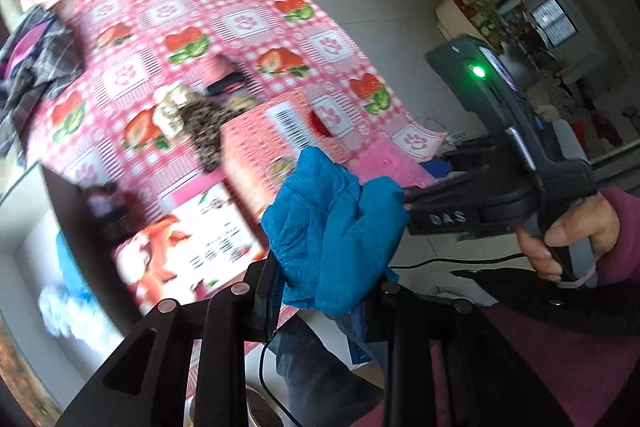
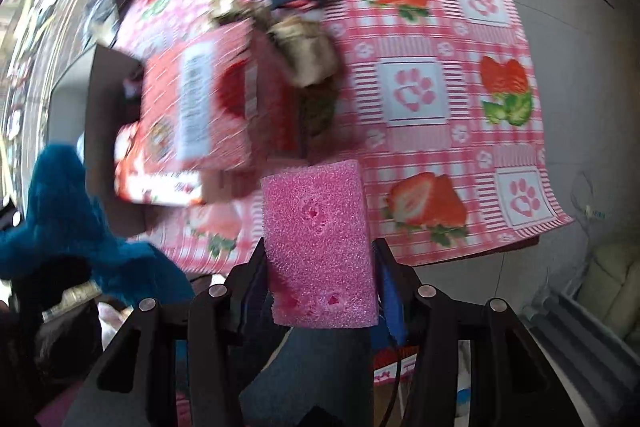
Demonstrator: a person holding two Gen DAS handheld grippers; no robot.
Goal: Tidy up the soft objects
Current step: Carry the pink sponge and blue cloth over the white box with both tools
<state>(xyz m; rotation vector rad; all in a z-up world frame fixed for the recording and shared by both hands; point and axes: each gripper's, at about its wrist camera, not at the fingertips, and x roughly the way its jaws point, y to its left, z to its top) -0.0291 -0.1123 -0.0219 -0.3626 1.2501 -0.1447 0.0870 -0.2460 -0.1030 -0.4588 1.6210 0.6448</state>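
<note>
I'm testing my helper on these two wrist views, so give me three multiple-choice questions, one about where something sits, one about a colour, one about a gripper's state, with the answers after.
1. Where is the red printed box?
A. on the floor
B. on the strawberry tablecloth
C. on a red stool

2. What colour is the cloth in the left gripper?
A. blue
B. yellow
C. white

3. What is the state of the right gripper?
A. open and empty
B. shut on a pink sponge
C. shut on a leopard-print cloth

Answers:
1 B, the box stands on the checked cloth, next to a heap of soft items.
2 A, the fabric between the fingers is plainly blue.
3 B, both fingers press the sides of the pink block.
</note>
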